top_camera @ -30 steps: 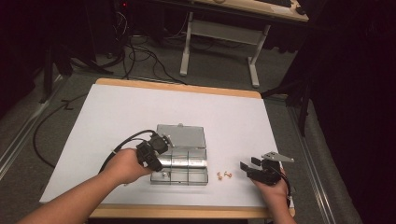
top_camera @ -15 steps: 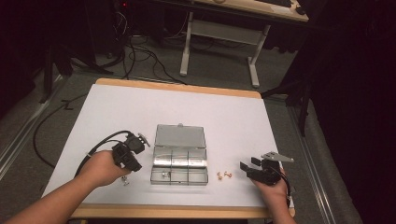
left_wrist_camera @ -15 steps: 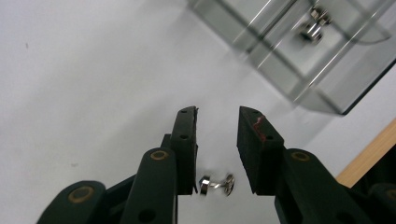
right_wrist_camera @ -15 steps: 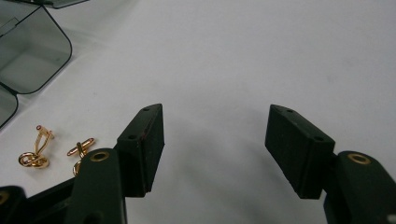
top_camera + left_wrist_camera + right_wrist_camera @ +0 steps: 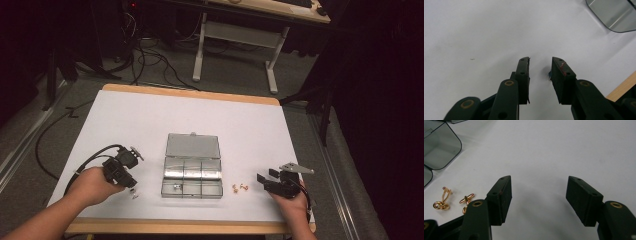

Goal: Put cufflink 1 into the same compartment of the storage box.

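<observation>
While your left gripper [image 5: 131, 186] hovered left of the compartment box [image 5: 192, 172], its jaws stood parted on nothing, over small silver pieces [image 5: 134, 196] on the white table [image 5: 150, 120]. Right of the box, your right gripper [image 5: 265, 180] stood released wide, empty. Two gold cufflinks [image 5: 240, 187] lay between it and the box, whose lid [image 5: 192, 146] lay open beyond.

My high view shows a bright white counter [image 5: 150, 130] amid dark surroundings. Both gripper views look soft; near fingers [image 5: 501, 195] blur slightly.
</observation>
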Available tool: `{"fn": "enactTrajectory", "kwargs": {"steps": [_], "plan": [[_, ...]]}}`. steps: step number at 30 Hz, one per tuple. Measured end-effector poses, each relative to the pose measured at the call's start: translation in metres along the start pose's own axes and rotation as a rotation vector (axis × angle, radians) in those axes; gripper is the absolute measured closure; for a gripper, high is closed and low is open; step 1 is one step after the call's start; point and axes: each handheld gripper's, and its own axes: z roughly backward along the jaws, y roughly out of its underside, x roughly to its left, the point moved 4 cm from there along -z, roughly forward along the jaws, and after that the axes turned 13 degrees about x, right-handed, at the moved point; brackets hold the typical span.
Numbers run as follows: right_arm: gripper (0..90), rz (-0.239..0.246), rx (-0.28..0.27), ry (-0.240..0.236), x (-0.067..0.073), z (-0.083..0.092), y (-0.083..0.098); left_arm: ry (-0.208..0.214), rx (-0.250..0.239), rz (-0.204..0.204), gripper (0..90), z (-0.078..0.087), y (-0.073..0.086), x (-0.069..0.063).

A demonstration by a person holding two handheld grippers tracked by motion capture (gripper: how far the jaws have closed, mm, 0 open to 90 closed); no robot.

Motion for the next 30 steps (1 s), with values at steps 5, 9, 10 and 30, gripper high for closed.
{"fn": "enactTrajectory", "kwargs": {"steps": [5,9,10,30], "plan": [[38.0,-0.001,0.001,0.001,0.000,0.000,0.000,-0.001,0.002,-0.004,69.7,0.000,0.003,-0.002],[38.0,-0.001,0.005,0.001,0.001,0.000,0.000,0.002,0.004,-0.024,69.9,-0.002,0.002,-0.007],[38.0,-0.002,0.005,0.001,0.001,0.000,0.000,0.004,0.006,-0.023,69.9,-0.003,0.002,-0.008],[38.0,-0.003,-0.001,-0.002,0.000,0.000,0.000,0.019,0.046,-0.041,77.4,-0.019,0.002,-0.010]]}}
